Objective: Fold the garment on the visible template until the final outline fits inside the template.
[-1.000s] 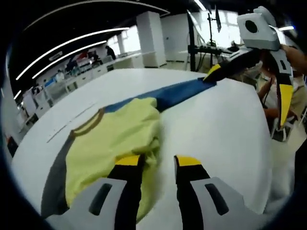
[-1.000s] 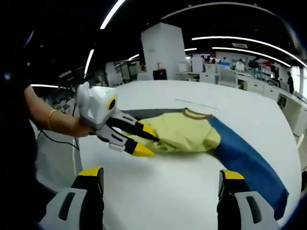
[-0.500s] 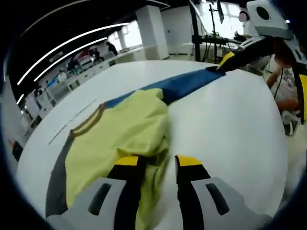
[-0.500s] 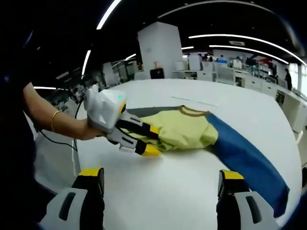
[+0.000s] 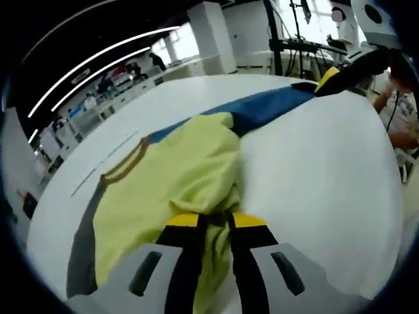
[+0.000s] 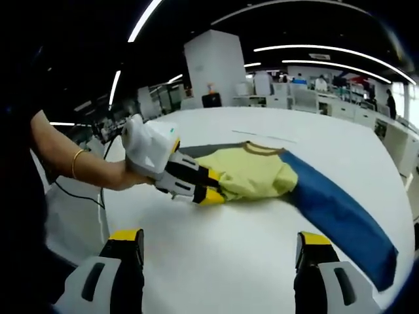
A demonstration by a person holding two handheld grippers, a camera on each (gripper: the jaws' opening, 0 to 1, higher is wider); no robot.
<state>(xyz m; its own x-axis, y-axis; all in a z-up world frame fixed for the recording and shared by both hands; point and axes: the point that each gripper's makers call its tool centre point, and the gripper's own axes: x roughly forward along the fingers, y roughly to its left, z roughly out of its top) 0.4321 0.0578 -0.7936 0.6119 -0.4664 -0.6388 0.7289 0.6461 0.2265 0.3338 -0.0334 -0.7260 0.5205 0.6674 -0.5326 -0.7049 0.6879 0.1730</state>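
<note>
left hand-held gripper pinching the yellow shirt on the white surface

on the left of the right gripper view, a hand [image 6: 114, 175] holds the left hand-held gripper [image 6: 211, 190], its yellow-tipped jaws closed on the bunched hem of the yellow shirt [image 5: 173, 183] with a brown collar, grey sleeve and long blue sleeve [image 6: 340, 219], lying on the white surface [image 6: 222, 242]. the left gripper view shows cloth caught between those jaws. further right, the right hand-held gripper [image 6: 219, 245] hovers with jaws spread wide apart, empty; its tip [image 5: 330, 77] is at the blue cuff.
</note>
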